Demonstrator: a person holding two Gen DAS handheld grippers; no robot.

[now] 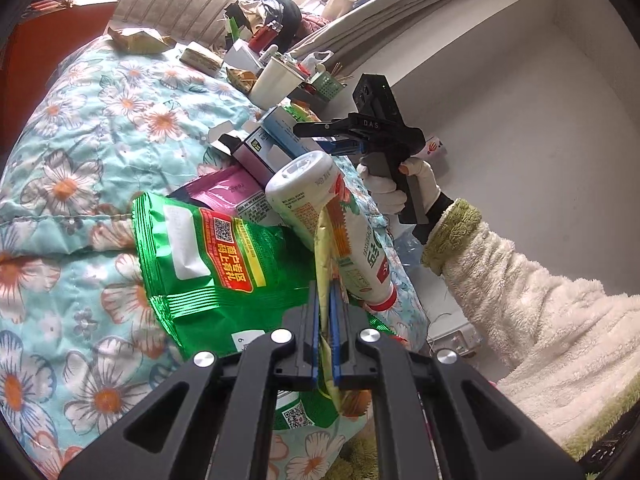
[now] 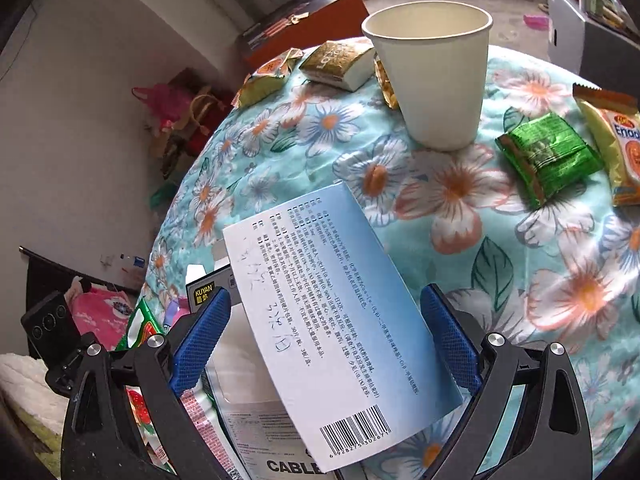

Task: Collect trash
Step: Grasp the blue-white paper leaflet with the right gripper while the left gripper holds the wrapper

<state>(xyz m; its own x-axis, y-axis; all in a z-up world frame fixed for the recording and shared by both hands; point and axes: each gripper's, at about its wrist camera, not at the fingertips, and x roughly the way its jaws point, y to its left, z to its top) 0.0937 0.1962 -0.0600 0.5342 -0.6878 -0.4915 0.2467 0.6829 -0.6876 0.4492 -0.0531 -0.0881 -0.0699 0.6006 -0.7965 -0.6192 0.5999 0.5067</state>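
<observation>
Where the white wall [image 1: 520, 128] meets beige curtains [image 1: 400, 28], spread wide: a floral quilt [image 2: 500, 240] in turquoise, daisies white and orange. Strewn across it, trash: green snack bag [image 1: 208, 256] with red Chinese label and QR code; white drink bottle [image 1: 320, 216], red-capped, lying tilted; blue-and-white medicine box [image 2: 340, 320], barcode and dense Chinese print, some handwriting; white paper cup [image 2: 436, 76] upright; small green wrapper [image 2: 548, 156]; orange "Enaak" packet [image 2: 620, 148]. Beneath the box, "KUYAN" and "CABLE" packaging. Left gripper [image 1: 325, 312] clenched on a yellow wrapper [image 1: 326, 248]. Right gripper [image 2: 332, 336] released, pads either side of the medicine box, not pressing.
</observation>
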